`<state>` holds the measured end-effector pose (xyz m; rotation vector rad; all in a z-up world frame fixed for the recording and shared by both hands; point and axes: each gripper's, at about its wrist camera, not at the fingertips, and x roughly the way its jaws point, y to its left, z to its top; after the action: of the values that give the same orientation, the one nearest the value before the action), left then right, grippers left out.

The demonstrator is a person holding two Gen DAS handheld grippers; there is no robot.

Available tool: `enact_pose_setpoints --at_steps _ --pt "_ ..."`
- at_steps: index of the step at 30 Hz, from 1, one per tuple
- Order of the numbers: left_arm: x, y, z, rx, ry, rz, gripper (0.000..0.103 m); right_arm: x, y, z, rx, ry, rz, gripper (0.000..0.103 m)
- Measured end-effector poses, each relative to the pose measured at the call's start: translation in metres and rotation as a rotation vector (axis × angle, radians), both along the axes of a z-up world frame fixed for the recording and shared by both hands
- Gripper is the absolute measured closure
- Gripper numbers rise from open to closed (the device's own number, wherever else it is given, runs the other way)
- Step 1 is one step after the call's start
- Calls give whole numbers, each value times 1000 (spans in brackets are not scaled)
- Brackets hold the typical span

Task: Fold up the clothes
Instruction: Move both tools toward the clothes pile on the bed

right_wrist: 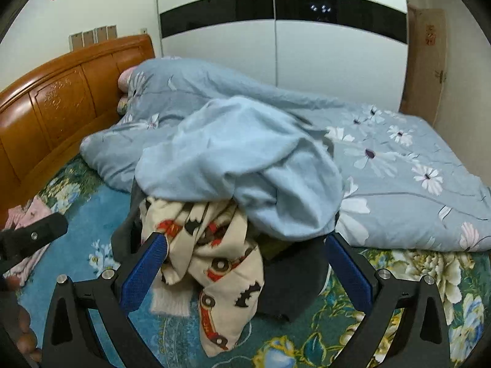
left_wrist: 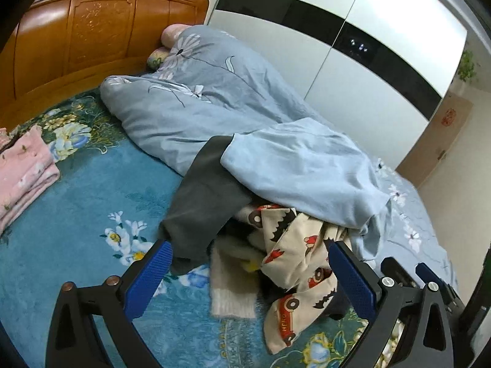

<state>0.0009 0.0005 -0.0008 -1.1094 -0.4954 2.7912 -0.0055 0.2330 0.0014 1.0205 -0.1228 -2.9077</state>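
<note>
Sprawling beneath both spread grippers (left_wrist: 250, 257) (right_wrist: 245, 245): crumpled cream car-print garment (right_wrist: 221, 263), soft blue cloth (right_wrist: 233, 159).

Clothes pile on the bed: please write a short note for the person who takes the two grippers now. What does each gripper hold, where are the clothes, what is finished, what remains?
Left gripper: open, holds nothing, pointed at the pile.
Right gripper: open, holds nothing, same pile ahead.
Pile in the middle of the bed sheet: light blue garment on top, car-print cream garment under it and spilling forward, dark grey garment on the left side, a fuzzy white piece at the bottom.
Done: a pink floral garment lies folded near the headboard.
Left: every piece in the pile is unfolded. Probably take the light blue one first.
</note>
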Motion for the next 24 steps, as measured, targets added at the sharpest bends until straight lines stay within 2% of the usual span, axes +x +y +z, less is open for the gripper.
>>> enact_pose_setpoints --at_steps 5,6,12,18,24 --pt "4 2 -3 41 -34 15 0 0 -4 3 30 -41 17 1" --pt "4 2 -4 49 -41 18 0 2 -2 6 15 -25 15 1" --pt "9 6 -7 92 -77 34 0 -16 -1 -20 -46 -93 -19 0" --pt "16 22 -5 8 -42 26 0 -16 16 -21 -39 -95 -29 0" --pt "17 40 -9 -22 -31 -26 0 -25 23 -29 -4 -133 -52 0"
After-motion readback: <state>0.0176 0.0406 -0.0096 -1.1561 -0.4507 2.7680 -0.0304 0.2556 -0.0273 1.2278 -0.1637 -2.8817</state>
